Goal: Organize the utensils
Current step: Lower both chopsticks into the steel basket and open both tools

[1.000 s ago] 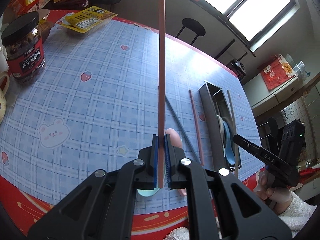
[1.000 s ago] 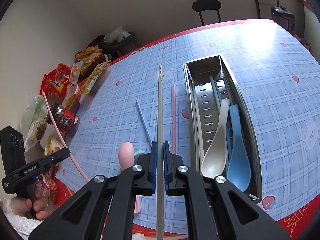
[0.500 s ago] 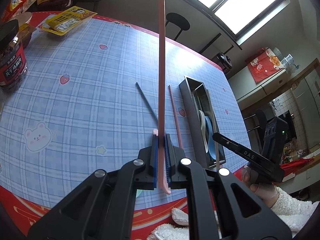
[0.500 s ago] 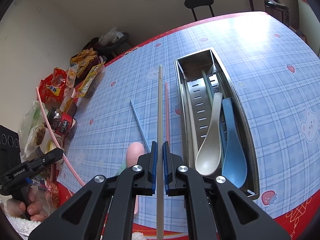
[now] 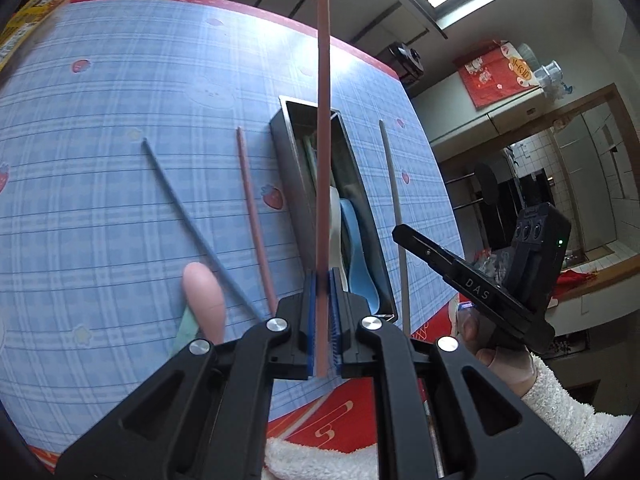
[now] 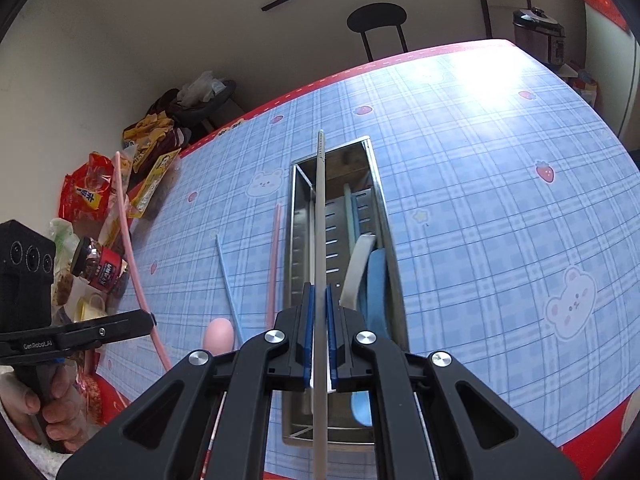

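Note:
My left gripper [image 5: 321,280] is shut on a pink chopstick [image 5: 323,120] that points forward over the steel utensil tray [image 5: 289,168]. My right gripper [image 6: 319,292] is shut on a grey-white chopstick [image 6: 319,208] held lengthwise above the same tray [image 6: 382,216]. The tray holds a white spoon [image 6: 356,264], a blue spoon [image 6: 376,284] and a pale green utensil. On the tablecloth left of the tray lie a second pink chopstick [image 5: 252,208], a blue chopstick [image 5: 192,224], and a pink spoon [image 5: 202,292] over a green one.
Snack bags [image 6: 86,192] and a red-labelled jar [image 6: 102,270] stand at the table's far left edge. A black stool [image 6: 376,20] stands behind the table. The blue checked tablecloth [image 6: 500,200] spreads right of the tray.
Both grippers have moved toward the tray with their chopsticks. The left gripper's pink chopstick now lies over the tray; the right gripper's grey-white one has shifted from left of the tray to above it.

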### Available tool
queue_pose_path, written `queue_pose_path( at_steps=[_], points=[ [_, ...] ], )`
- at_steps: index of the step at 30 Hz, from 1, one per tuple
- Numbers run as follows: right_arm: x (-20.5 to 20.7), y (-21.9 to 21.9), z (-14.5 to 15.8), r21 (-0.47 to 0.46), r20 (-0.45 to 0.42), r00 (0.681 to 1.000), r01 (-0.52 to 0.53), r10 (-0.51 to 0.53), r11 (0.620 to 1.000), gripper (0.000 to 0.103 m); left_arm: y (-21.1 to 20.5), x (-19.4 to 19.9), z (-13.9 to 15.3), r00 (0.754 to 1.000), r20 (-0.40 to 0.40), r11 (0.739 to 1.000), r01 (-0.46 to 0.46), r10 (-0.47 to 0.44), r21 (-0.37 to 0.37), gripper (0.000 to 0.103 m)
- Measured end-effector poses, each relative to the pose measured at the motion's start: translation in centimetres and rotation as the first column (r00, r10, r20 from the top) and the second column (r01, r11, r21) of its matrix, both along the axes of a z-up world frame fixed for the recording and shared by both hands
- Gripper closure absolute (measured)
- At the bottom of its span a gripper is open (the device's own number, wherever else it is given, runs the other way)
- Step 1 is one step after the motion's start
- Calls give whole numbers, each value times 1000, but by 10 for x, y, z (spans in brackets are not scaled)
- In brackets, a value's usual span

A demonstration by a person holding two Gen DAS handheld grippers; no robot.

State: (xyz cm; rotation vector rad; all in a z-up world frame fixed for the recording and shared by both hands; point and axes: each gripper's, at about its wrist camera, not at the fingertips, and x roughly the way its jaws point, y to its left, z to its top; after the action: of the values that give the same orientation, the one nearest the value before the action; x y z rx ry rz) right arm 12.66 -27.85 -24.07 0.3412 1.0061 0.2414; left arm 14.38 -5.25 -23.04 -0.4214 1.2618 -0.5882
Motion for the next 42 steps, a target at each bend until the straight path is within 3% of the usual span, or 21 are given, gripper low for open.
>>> queue_pose_path(
  at_steps=[8, 20, 22, 23, 25, 27, 28, 30, 33, 35, 42],
  points=[
    [20, -14, -15, -7, -43, 999, 22, -22, 1000, 97, -62, 34, -37, 991, -107, 997, 83, -82, 3, 93],
    [30, -4, -30, -35, -75, 997, -14, 11, 999, 97, -86, 57, -71, 982, -174, 994, 90, -78, 61, 92],
    [31, -2, -31, -39, -82, 997, -16, 13, 999, 96, -87, 59, -71, 981, -180, 994, 84, -71, 64, 85],
    [32, -2, -31, -39, -78, 997, -16, 13, 999, 94, -86, 60, -70, 983, -174, 995, 77, -66, 56, 75],
    [30, -2, -26, -35, -61, 998, -21, 19, 999, 91, -82, 61, -60, 988, -140, 997, 67, -60, 43, 72],
    [27, 0, -16, -55, -28, 999, -25, 23, 998, 75, -78, 60, -45, 994, -85, 996, 69, -65, 53, 68],
    [25, 1, -11, -69, -13, 1000, -29, 28, 997, 72, -74, 60, -36, 997, -46, 996, 65, -62, 66, 66],
    [19, 3, -1, -97, 17, 999, -31, 33, 995, 53, -63, 55, -17, 999, 31, 995, 42, -45, 90, 47],
    [9, 7, 14, -104, 68, 997, -24, 32, 994, 36, -42, 43, 9, 988, 155, 989, -11, -12, 149, 36],
    [1, 11, 21, -95, 90, 995, -24, 32, 995, 34, -24, 32, 22, 975, 224, 980, -59, 15, 190, 29],
    [-25, 36, 27, -61, 136, 988, -61, 68, 996, 37, 42, -18, 42, 925, 371, 937, -195, 78, 290, 30]
  ],
)
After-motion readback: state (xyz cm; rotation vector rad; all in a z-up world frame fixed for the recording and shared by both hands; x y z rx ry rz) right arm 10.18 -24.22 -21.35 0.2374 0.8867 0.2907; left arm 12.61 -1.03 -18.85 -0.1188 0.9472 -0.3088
